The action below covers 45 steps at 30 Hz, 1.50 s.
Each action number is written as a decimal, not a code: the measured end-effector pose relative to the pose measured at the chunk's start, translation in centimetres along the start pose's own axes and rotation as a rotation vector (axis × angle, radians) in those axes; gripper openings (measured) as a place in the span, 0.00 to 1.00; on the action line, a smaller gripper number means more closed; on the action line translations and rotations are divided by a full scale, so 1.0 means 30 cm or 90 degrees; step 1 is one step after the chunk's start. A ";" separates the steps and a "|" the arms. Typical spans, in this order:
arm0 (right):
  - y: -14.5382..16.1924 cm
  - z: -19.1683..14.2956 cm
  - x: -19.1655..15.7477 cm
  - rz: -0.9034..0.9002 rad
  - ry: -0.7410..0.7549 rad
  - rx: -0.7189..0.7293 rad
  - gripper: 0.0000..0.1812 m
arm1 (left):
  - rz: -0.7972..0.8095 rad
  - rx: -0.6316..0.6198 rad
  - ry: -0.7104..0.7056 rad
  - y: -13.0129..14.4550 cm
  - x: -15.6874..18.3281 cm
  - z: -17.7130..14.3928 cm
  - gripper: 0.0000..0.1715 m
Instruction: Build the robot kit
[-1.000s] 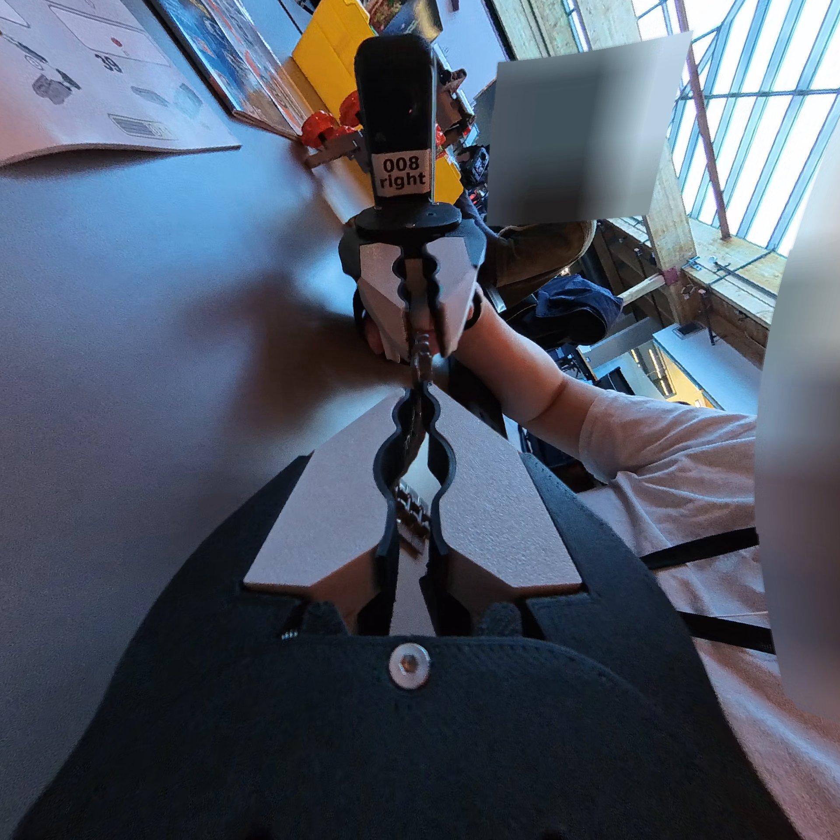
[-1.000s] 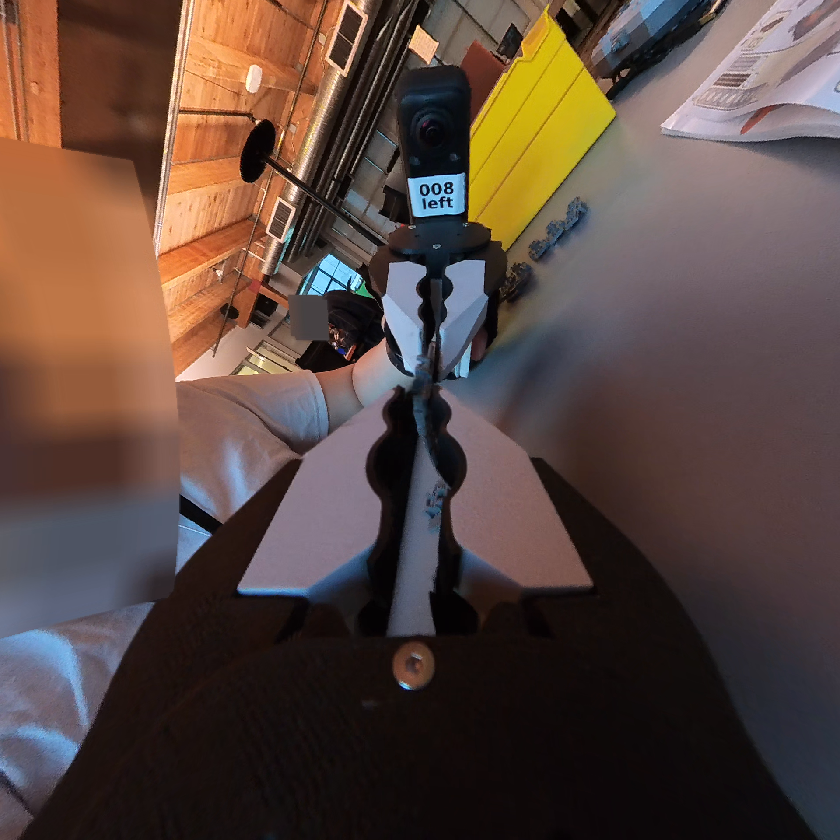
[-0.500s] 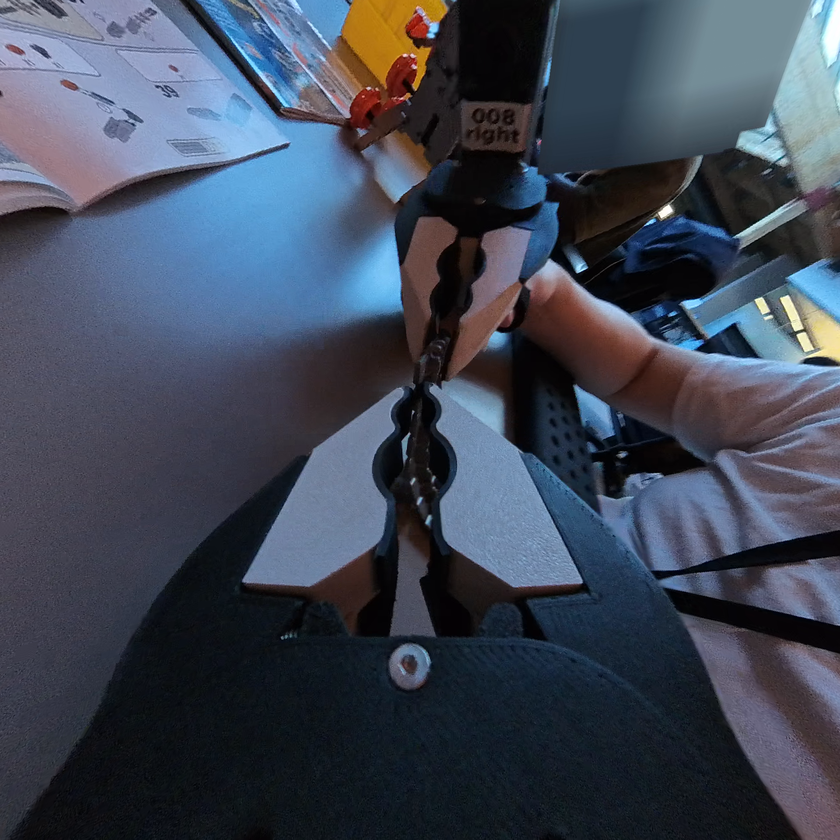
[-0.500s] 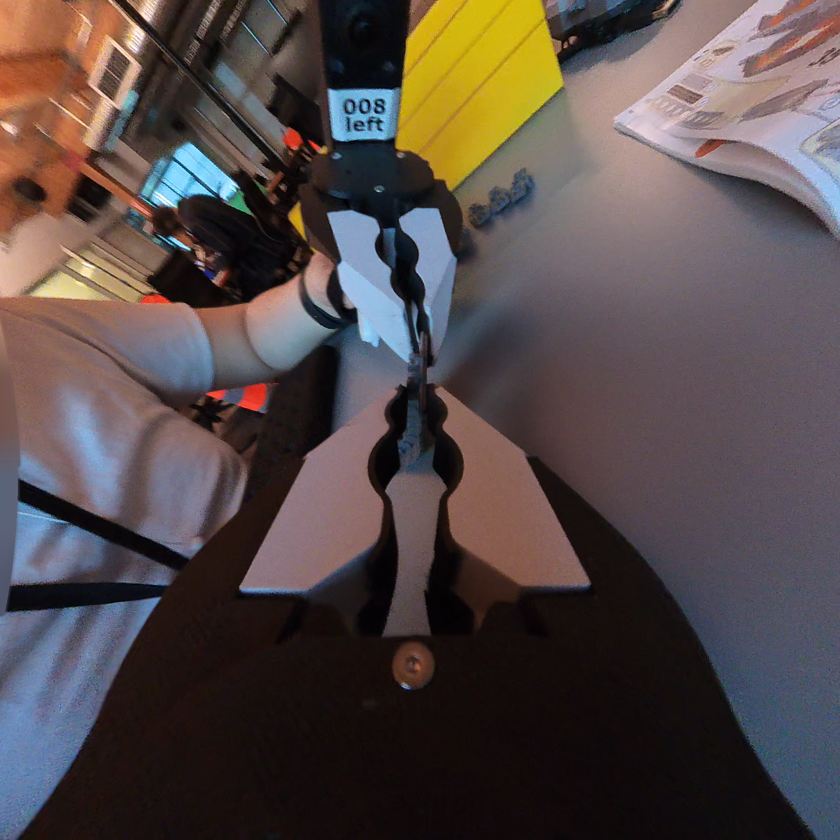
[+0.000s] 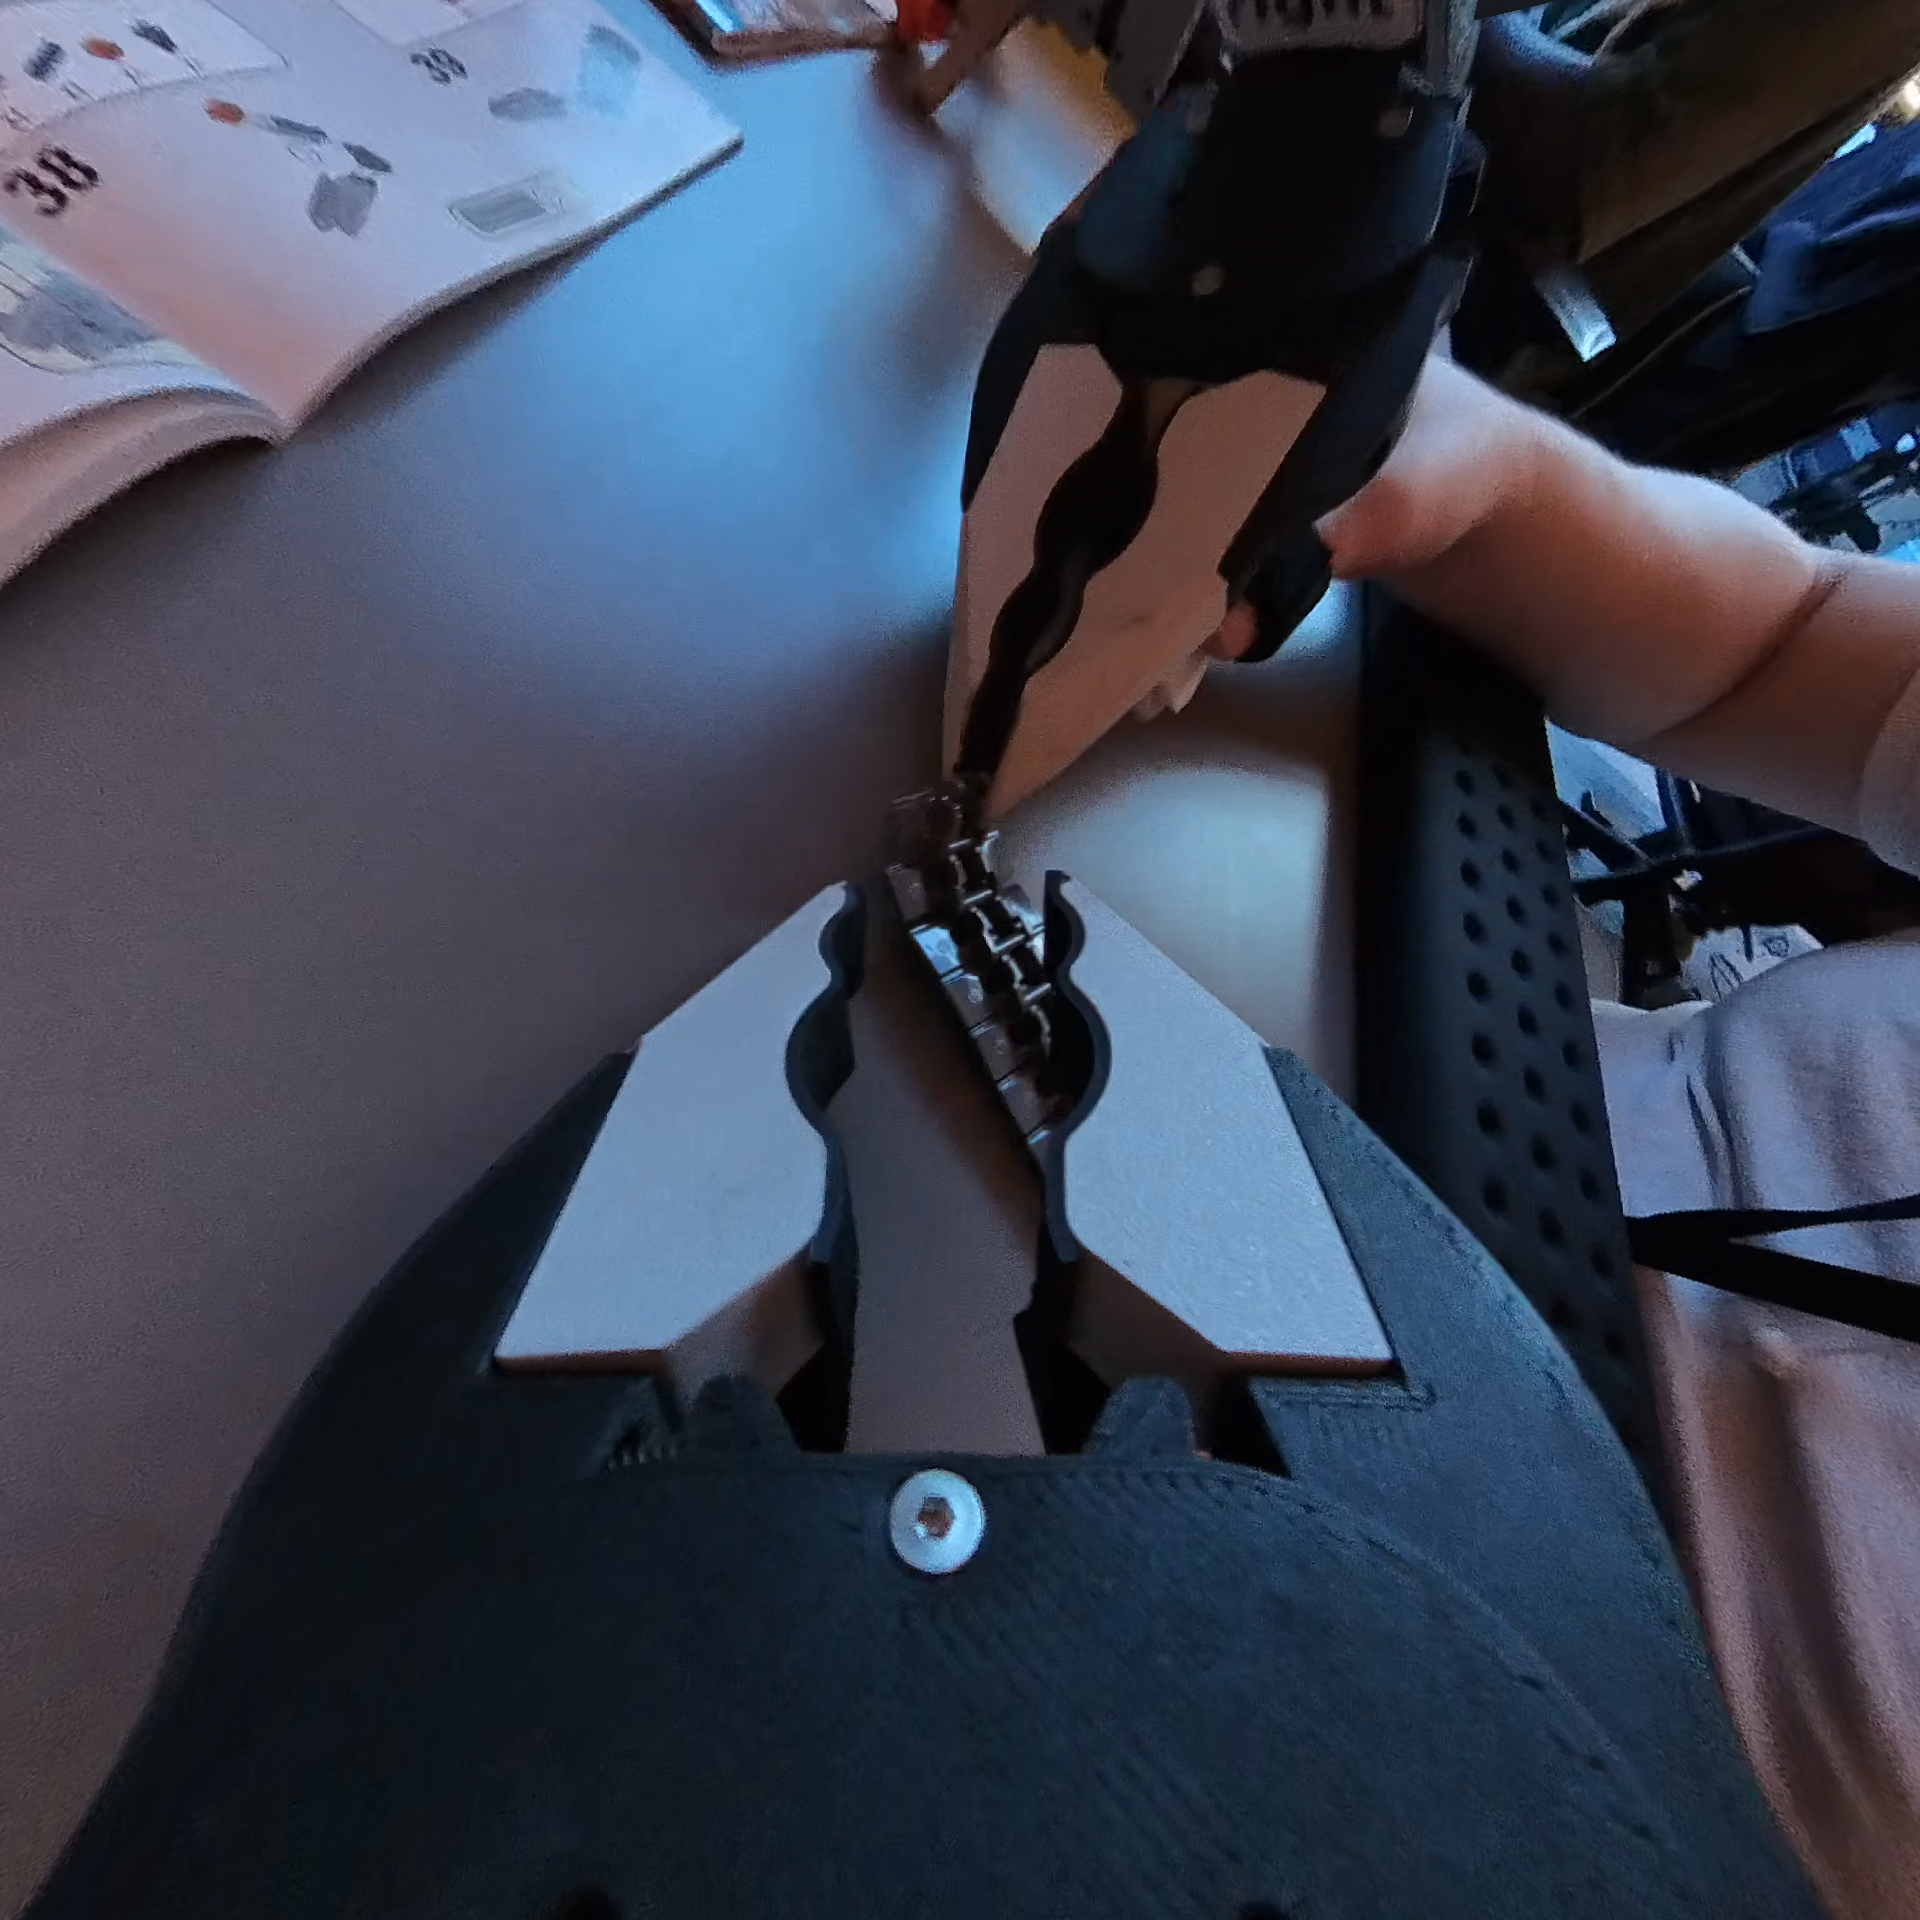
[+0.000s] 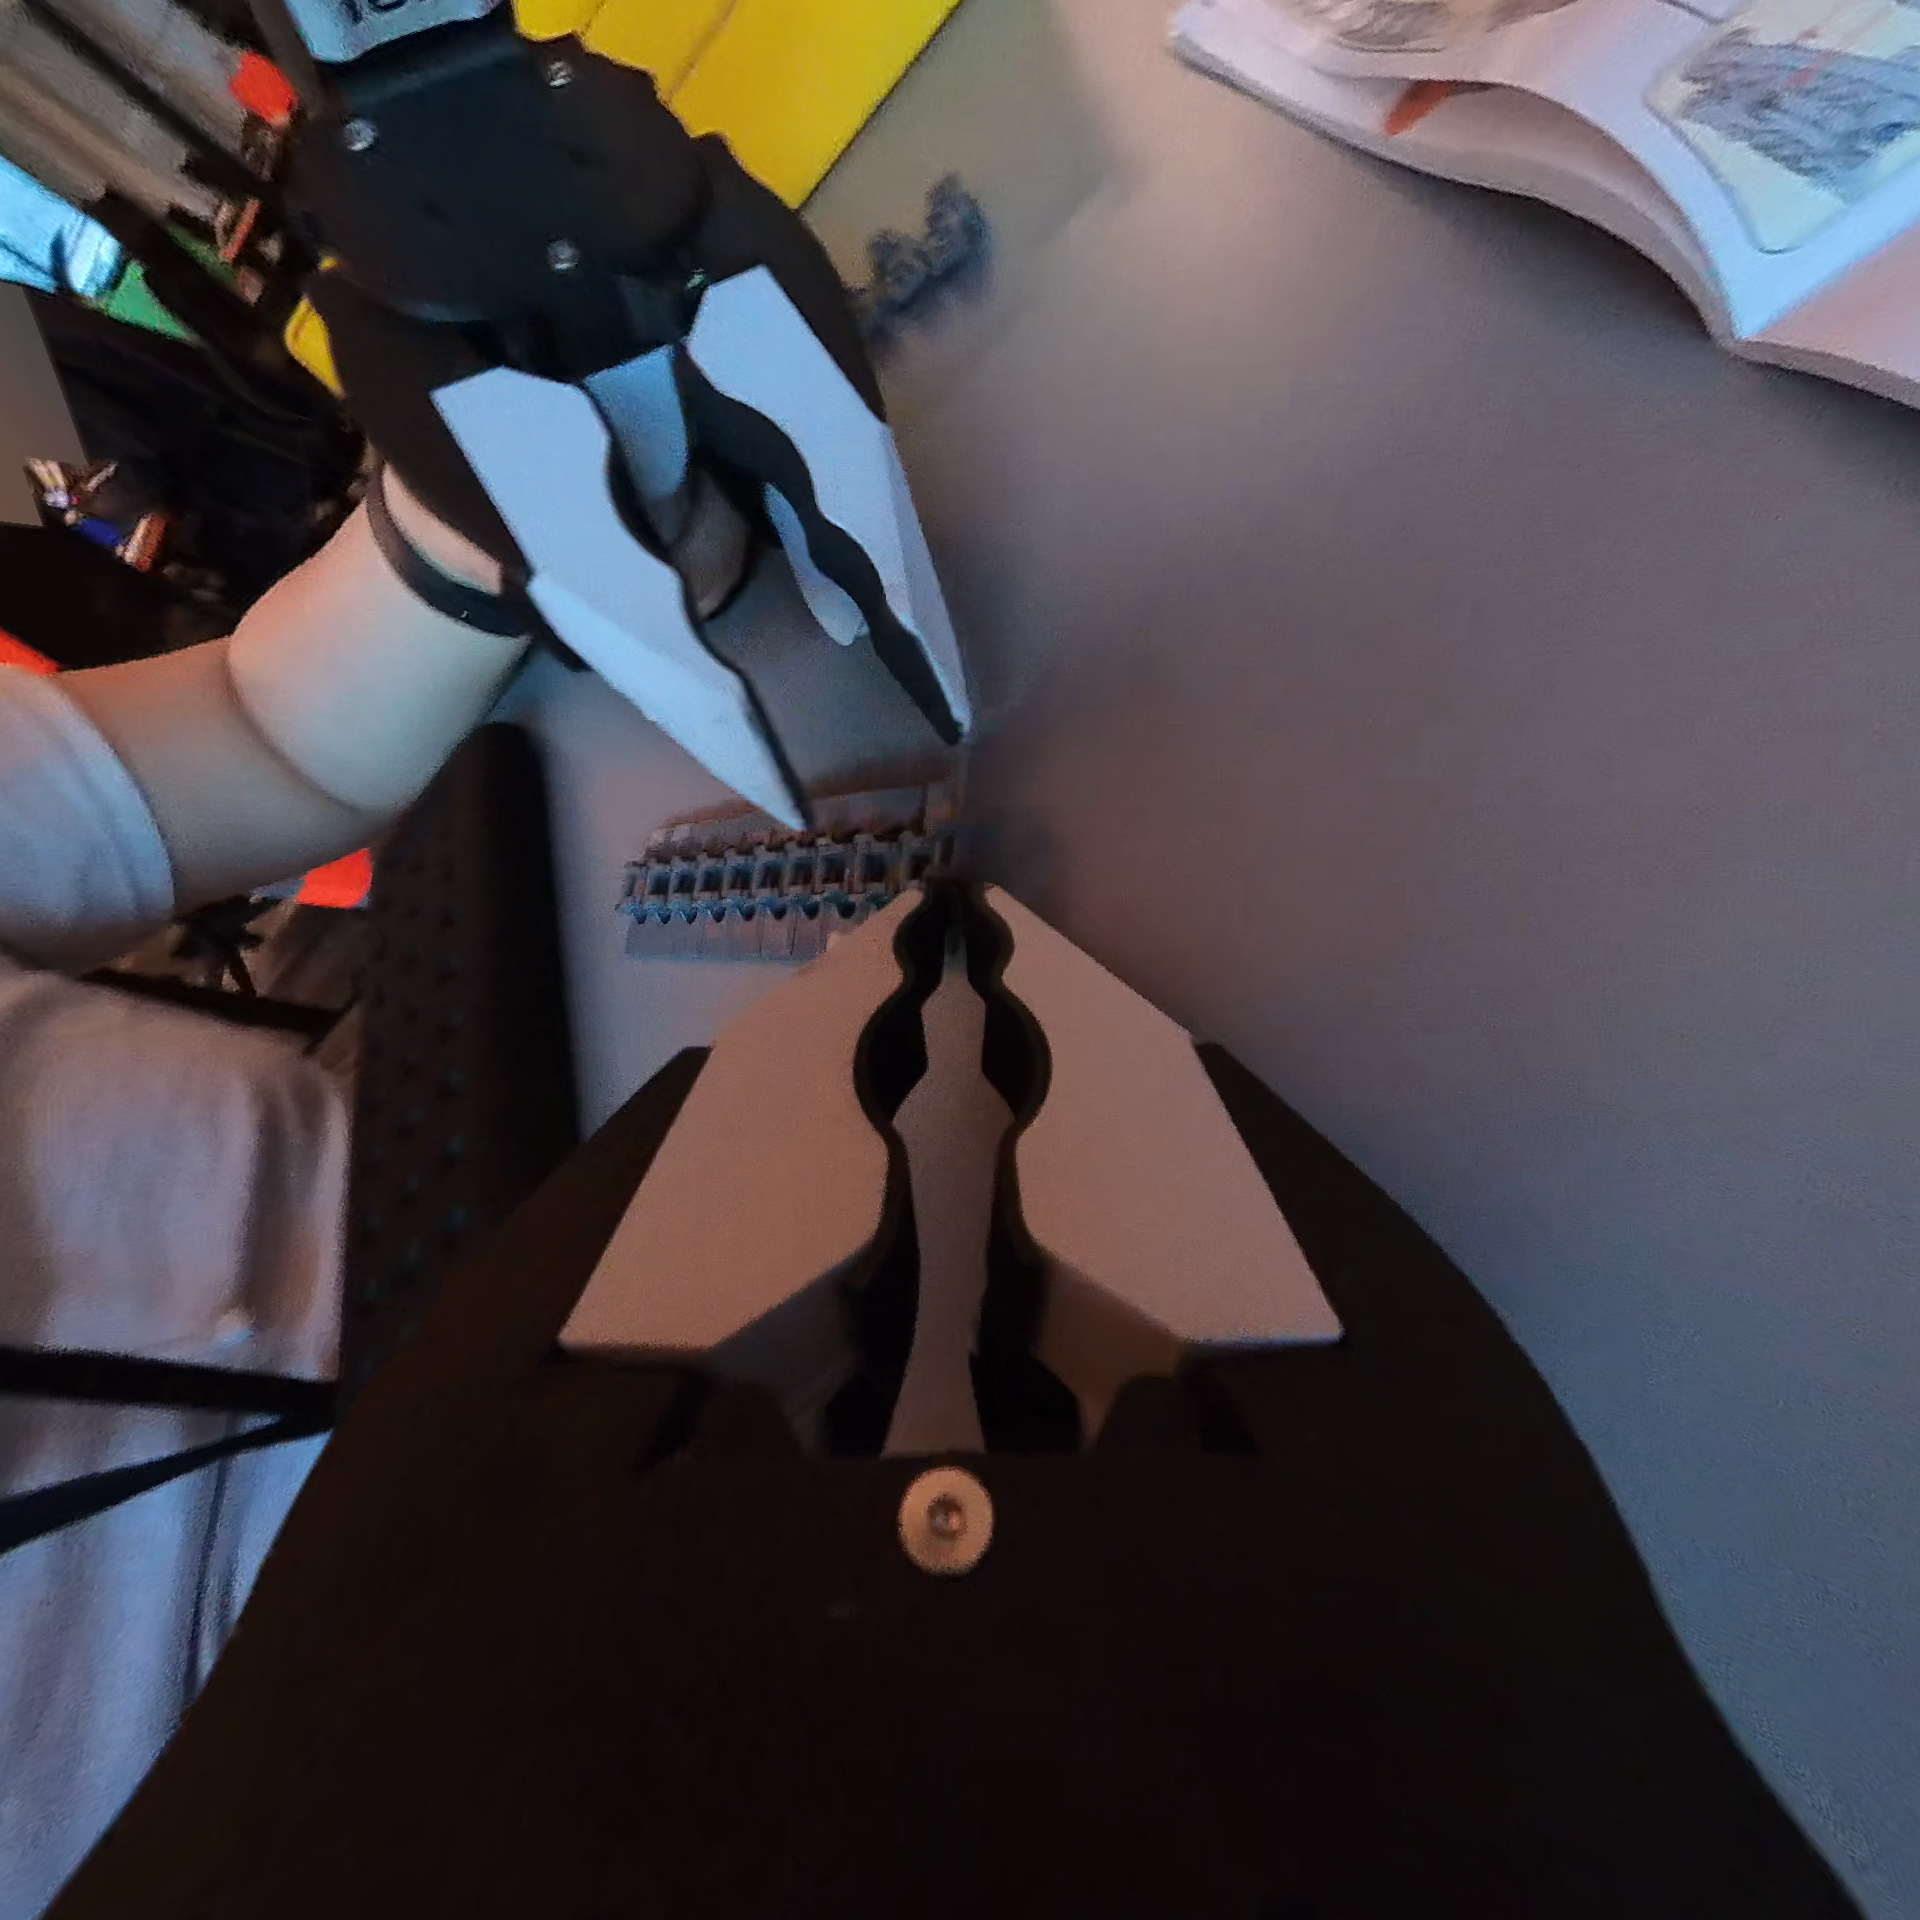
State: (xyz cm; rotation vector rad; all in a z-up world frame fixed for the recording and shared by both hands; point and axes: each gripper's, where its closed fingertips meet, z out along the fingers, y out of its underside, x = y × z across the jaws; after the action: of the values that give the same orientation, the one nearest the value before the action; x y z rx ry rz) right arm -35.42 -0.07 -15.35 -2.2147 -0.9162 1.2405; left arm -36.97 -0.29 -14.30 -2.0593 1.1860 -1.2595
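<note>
Left wrist view: left tongs spread, a grey link chain lying against one finger on the bench. Right tongs, pressed together, pinch the chain's end. Judged advice: keep the links straight and untwisted.

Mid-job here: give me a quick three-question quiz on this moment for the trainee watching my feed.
1. True or false: the left gripper is shut.
2. What do the fingers of the right gripper pinch? A) one end of the grey linked strip; B) a page corner; C) a red wheel.
3. Fill in: beyond both grippers, an open ____ lies on the table.

Key:
1. False; its fingers stand apart around the strip.
2. A.
3. booklet.
</note>
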 end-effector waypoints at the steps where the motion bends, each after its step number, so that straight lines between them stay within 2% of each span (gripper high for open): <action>1: -0.005 0.001 0.006 0.017 0.008 0.008 0.01 | 0.005 0.009 -0.006 -0.008 -0.001 -0.006 0.19; 4: -0.017 0.006 0.017 0.066 0.016 0.032 0.01 | 0.054 -0.001 -0.058 -0.007 -0.012 -0.008 0.19; 6: -0.024 0.006 0.020 0.071 0.024 0.043 0.01 | 0.093 -0.024 -0.125 0.008 -0.050 -0.009 0.17; 8: -0.026 0.001 0.014 0.037 0.031 0.040 0.03 | 0.114 -0.039 -0.174 0.017 -0.087 -0.017 0.17; 10: -0.034 -0.026 0.042 -0.020 0.083 0.036 0.11 | 0.117 -0.011 -0.189 -0.012 -0.096 -0.039 0.17; 13: -0.103 -0.086 0.047 -0.125 0.142 0.096 0.14 | 0.120 0.094 -0.190 -0.114 -0.074 -0.124 0.17; 16: -0.178 -0.061 -0.050 -0.254 0.136 0.155 0.14 | 0.160 0.240 -0.229 -0.246 -0.033 -0.298 0.17; 19: -0.185 0.073 -0.149 -0.392 0.133 0.115 0.14 | 0.215 0.384 -0.299 -0.345 0.037 -0.507 0.18; 20: -0.180 0.114 -0.163 -0.428 0.146 0.085 0.11 | 0.232 0.435 -0.327 -0.366 0.055 -0.572 0.18; 22: -0.183 0.142 -0.147 -0.470 0.197 0.026 0.03 | 0.253 0.514 -0.359 -0.387 0.081 -0.657 0.16; 23: -0.188 0.125 -0.127 -0.475 0.220 0.005 0.00 | 0.250 0.527 -0.356 -0.388 0.082 -0.667 0.15; 25: -0.150 0.070 -0.060 -0.432 0.239 -0.063 0.00 | 0.222 0.503 -0.327 -0.377 0.069 -0.630 0.15; 27: -0.095 0.018 0.015 -0.352 0.246 -0.084 0.00 | 0.191 0.469 -0.302 -0.362 0.048 -0.575 0.15; 30: -0.036 0.003 0.020 -0.278 0.184 -0.063 0.00 | 0.163 0.419 -0.263 -0.337 0.038 -0.496 0.15; 35: -0.021 0.015 0.042 -0.257 0.187 -0.072 0.00 | 0.133 0.295 -0.191 -0.264 0.036 -0.337 0.14; 40: -0.018 0.008 0.037 -0.282 0.184 -0.072 0.00 | 0.113 0.121 -0.155 -0.131 0.019 -0.151 0.18; 43: -0.058 0.004 0.011 -0.363 0.155 -0.034 0.00 | 0.139 -0.001 -0.167 -0.030 0.007 -0.058 0.22; 45: -0.058 0.017 0.014 -0.396 0.139 -0.039 0.00 | 0.155 -0.045 -0.168 0.010 0.011 -0.019 0.22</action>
State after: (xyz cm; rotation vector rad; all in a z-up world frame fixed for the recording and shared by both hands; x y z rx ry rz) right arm -36.27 1.46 -14.71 -1.8355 -1.4140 0.6748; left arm -37.54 -0.68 -14.08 -1.9841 1.3212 -0.8168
